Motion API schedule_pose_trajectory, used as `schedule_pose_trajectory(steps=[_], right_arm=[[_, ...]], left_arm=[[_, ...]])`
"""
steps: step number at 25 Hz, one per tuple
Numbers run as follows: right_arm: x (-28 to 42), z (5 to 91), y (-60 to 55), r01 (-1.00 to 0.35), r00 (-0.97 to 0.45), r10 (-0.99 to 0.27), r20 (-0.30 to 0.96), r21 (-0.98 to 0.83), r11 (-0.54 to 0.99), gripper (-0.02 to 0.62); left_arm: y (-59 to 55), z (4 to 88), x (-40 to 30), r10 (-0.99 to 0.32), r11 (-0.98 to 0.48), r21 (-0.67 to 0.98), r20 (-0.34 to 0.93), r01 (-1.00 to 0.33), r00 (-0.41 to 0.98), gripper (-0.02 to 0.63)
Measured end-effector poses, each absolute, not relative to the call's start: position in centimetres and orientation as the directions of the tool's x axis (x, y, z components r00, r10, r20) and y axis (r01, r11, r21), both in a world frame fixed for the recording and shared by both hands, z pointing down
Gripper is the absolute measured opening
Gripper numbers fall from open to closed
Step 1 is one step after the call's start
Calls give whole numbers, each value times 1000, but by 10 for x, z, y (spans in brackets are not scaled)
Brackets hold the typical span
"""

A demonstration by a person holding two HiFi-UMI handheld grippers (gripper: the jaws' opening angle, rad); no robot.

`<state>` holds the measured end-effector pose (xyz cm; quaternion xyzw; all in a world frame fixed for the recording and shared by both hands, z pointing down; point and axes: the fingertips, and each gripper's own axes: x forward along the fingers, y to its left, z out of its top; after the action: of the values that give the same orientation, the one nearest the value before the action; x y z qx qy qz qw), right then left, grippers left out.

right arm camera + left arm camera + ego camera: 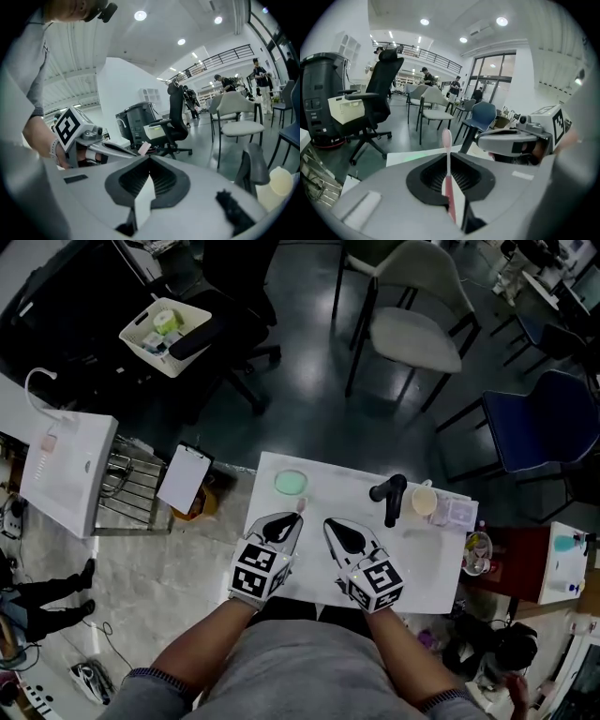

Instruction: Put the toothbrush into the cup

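Looking down from above: two grippers over one white table [433,570]. The left gripper [286,522] has the one pink toothbrush [300,506] poking out past its tip. The right gripper [339,530] sits just beside it. One cup [425,501] stands far right on the table, well apart from the brush, next to one black thing [393,497]. One green disc [291,482] lies ahead.

Left gripper view: jaws clamped on the toothbrush, head end sticking up.

Right gripper view: jaws closed together, nothing in them, cup off to the right.
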<state>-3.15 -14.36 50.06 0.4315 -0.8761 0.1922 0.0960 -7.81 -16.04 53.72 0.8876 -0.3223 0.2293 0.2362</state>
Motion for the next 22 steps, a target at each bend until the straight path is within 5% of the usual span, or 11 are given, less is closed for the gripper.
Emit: schedule_pose_trajectory(steps=[22], right_arm=[[90, 447, -102, -872, -490, -832, 261, -159, 464, 9]], left_arm=[[-126, 433, 55, -426, -858, 193, 253, -477, 869, 34]])
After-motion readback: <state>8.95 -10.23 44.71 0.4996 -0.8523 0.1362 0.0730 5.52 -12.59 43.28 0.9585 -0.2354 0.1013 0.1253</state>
